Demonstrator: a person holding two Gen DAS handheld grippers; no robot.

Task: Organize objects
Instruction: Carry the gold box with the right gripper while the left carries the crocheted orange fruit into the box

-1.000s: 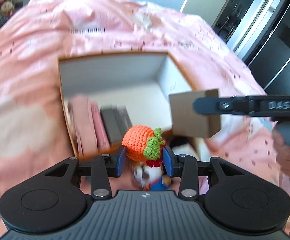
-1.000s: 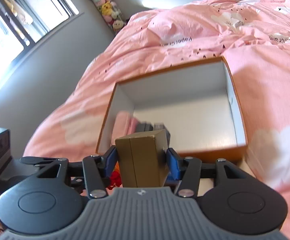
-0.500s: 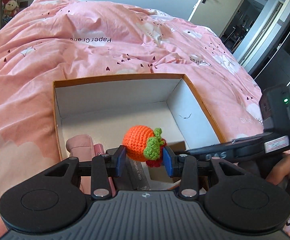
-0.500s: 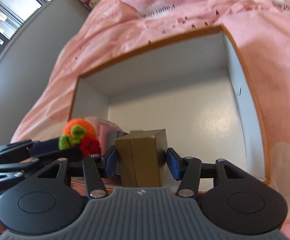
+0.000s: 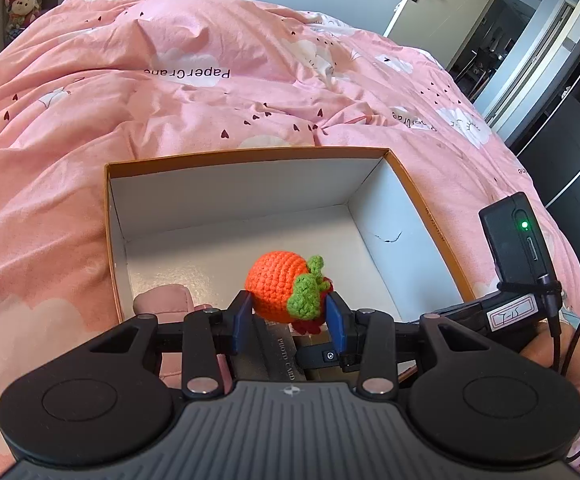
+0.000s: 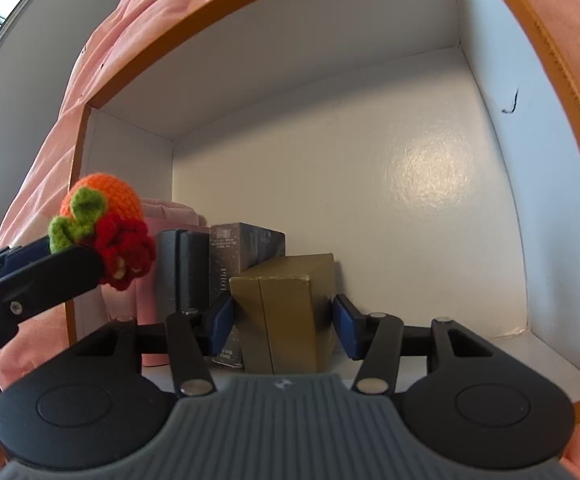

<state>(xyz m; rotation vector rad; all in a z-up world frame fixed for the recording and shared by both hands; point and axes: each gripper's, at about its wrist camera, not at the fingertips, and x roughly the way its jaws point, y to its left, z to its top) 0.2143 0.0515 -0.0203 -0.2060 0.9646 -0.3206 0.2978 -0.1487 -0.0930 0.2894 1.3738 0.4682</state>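
The orange crocheted fruit with green leaves and a red flower (image 5: 283, 293) is pinched between the blue pads of the left gripper (image 5: 289, 322), held above the near left part of the open cardboard box with orange rim and white interior (image 5: 370, 200). In the right wrist view the same crocheted fruit (image 6: 104, 228) sits at the left, clamped by the left gripper's black fingers (image 6: 50, 276), raised over the box's near left corner.

The tan rectangular cardboard carton (image 6: 290, 312) stands inside the box, tilted slightly, between the pads of the right gripper (image 6: 283, 326). The left pad touches the carton's side, while a narrow gap shows beside the right pad, so I cannot tell whether the grip is firm or slackened. The carton leans against a dark grey speckled carton (image 6: 246, 256), which stands next to a black upright case (image 6: 182, 268); beyond that, against the box's left wall, is a folded pink fabric item (image 6: 170, 216). All four line the near edge of the box, leaving the far and right portions of its white floor (image 6: 410, 184) bare.

The box rests on a pink duvet printed with clouds and small hearts (image 5: 170, 80) covering the bed. At the right edge of the left wrist view, a black module with a green light (image 5: 520, 240) rides on the right gripper's body, with the person's hand (image 5: 546, 350) under it
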